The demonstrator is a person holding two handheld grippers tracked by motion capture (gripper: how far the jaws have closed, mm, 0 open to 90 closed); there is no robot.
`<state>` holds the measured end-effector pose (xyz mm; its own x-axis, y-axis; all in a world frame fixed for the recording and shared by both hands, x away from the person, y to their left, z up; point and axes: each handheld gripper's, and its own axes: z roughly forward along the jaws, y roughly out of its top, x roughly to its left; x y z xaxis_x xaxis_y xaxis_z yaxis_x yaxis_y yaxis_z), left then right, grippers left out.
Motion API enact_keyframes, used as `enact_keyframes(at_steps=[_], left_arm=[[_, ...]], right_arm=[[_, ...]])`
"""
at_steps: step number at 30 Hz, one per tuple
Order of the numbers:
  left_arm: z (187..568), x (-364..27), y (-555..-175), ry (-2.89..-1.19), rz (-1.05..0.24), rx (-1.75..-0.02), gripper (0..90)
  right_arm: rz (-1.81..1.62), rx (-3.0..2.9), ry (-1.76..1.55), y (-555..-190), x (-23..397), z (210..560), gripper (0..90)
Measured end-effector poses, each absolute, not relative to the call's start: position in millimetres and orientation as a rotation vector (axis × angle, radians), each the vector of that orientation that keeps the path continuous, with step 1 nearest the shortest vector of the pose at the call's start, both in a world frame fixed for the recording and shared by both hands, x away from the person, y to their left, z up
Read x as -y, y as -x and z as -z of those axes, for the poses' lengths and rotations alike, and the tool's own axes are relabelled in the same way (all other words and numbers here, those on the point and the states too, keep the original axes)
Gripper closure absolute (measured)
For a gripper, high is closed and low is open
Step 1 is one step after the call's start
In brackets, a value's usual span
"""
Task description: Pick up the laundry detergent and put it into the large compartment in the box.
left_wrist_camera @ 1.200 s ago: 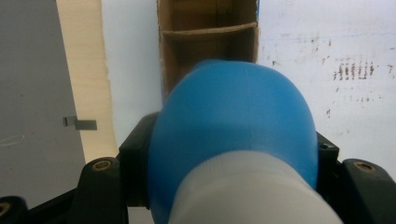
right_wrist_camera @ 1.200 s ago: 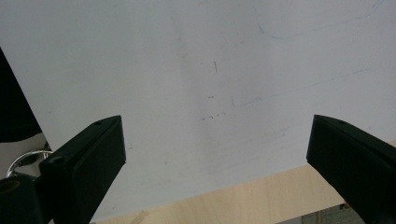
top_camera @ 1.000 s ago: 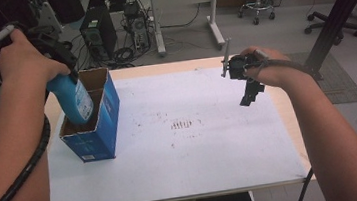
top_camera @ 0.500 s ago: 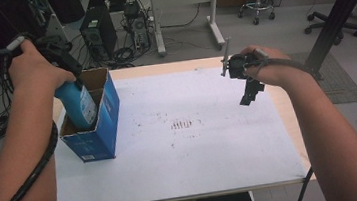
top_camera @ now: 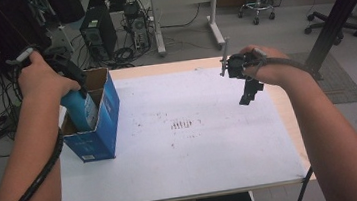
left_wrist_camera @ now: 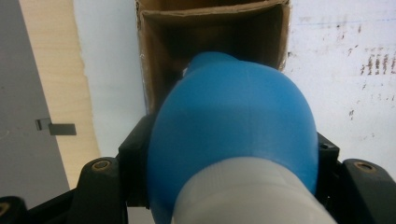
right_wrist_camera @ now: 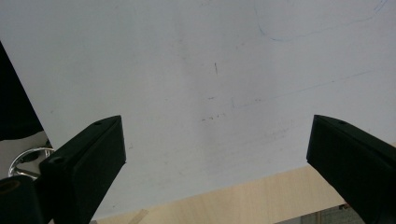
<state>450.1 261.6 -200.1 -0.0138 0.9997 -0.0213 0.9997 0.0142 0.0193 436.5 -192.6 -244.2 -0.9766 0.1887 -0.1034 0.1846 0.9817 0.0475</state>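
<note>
Bottle (top_camera: pixel 81 109) and box (top_camera: pixel 99 120) are the pair that matters here: your left gripper (top_camera: pixel 70 74) is clamped on the blue bottle near its white cap end, and the bottle hangs base-down with its lower part already inside the open top of the blue cardboard box at the left edge of the surface (top_camera: pixel 212 152). In the left gripper view the bottle's (left_wrist_camera: pixel 231 135) long axis runs straight away from the jaws into the brown mouth of the box (left_wrist_camera: pixel 212 44), so the likely way on is down along that axis. It leans a little toward the box's near-left wall, so watch that side. Your right gripper (top_camera: pixel 249 92) hovers over the far right of the surface, well apart from the box, jaws spread wide on nothing; its own view has bare white sheet (right_wrist_camera: pixel 196 93) between them. Your left hand (top_camera: pixel 43 77) is the 1 to act.
</note>
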Motion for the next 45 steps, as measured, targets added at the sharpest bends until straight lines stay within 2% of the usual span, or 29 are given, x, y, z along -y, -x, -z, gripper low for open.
enact_keyframes(at_steps=[45], left_arm=[[267.4,-260.5,-450.6,-2.212,0.052,-2.233,37.1]], right_arm=[[-0.054,-3.034,-0.259,-440.2,186.5,257.2,4.4]])
